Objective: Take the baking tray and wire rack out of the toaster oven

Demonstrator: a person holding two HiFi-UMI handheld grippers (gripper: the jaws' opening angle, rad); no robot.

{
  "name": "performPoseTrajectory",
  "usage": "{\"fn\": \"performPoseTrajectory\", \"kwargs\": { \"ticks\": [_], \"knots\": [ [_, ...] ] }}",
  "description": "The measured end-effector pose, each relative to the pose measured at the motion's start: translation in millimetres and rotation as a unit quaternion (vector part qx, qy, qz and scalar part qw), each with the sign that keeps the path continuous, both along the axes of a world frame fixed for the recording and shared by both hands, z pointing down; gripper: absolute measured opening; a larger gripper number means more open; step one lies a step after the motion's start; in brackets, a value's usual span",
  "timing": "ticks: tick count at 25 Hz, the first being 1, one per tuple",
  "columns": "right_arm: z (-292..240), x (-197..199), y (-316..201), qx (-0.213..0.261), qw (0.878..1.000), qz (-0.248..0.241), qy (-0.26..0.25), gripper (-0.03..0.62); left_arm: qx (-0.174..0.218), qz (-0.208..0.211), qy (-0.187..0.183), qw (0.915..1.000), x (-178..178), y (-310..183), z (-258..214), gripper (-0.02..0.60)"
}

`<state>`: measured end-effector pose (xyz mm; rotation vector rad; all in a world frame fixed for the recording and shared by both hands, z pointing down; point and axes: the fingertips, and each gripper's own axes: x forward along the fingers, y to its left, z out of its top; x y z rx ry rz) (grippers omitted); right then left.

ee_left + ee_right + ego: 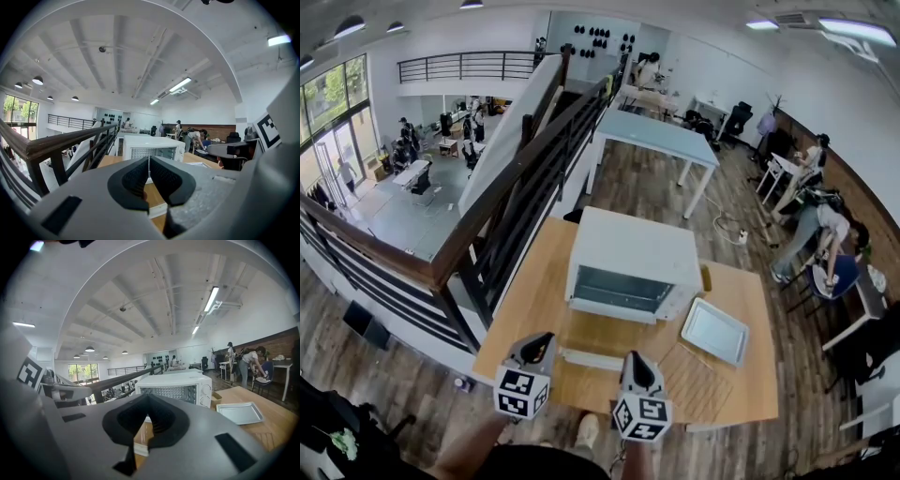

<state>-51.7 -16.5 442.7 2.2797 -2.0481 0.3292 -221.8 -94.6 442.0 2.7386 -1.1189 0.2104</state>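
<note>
Wooden counter [530,291] by a dark loft railing [525,178], with the white toaster oven [633,262] straight ahead of the left gripper [536,345] and right gripper [636,361]. Both sets of fingers are pressed together on nothing. The baking tray [714,330] lies ahead-right of the right fingers, and only the head view clearly shows the wire rack [698,382] flat beside it.

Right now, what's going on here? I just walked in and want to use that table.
A person holds a gripper in each hand in front of the oven on the table. The left gripper and right gripper are both shut and empty. The tray lies right of the oven, and the rack lies flat nearer the person, so both seem to be out.
</note>
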Motion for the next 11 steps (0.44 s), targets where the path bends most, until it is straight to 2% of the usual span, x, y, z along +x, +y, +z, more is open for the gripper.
{"fn": "performPoseTrajectory", "kwargs": {
  "ticks": [11],
  "knots": [
    [-2.6,-1.2,1.9,-0.004,1.0,0.002,0.0,-0.002,-0.001,0.004,-0.001,1.0,0.4,0.7,-1.0,0.012]
  ]
}}
